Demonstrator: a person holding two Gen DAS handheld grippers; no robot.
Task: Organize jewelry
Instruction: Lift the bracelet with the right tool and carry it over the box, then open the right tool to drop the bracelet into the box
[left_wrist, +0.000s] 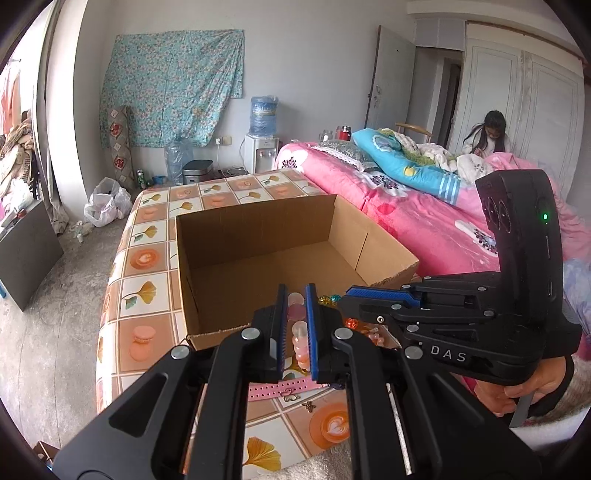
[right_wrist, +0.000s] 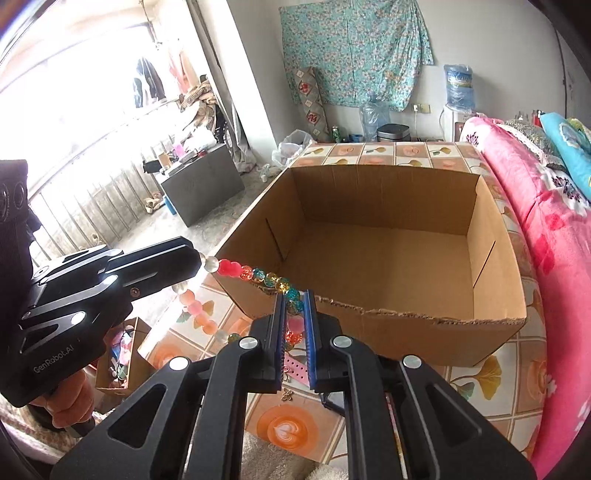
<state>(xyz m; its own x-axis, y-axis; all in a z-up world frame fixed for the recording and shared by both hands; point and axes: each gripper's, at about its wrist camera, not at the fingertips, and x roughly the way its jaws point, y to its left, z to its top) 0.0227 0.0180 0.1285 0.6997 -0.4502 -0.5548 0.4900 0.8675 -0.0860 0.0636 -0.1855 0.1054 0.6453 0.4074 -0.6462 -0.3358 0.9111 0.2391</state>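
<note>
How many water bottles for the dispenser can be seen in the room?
2. One blue water bottle stands upside down on the white dispenser by the far wall. One clear water bottle stands on the floor to its left. Others may be hidden.

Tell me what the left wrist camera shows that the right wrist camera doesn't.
Left wrist only: a person sitting beyond the pink bed, and the right gripper seen from the side.

Right wrist only: the bright window railing, the left gripper from the side, and the bead string stretched between both grippers.

Both: the empty cardboard box on the patterned tablecloth, beads clamped in the near jaws, and a pink strap below.
</note>
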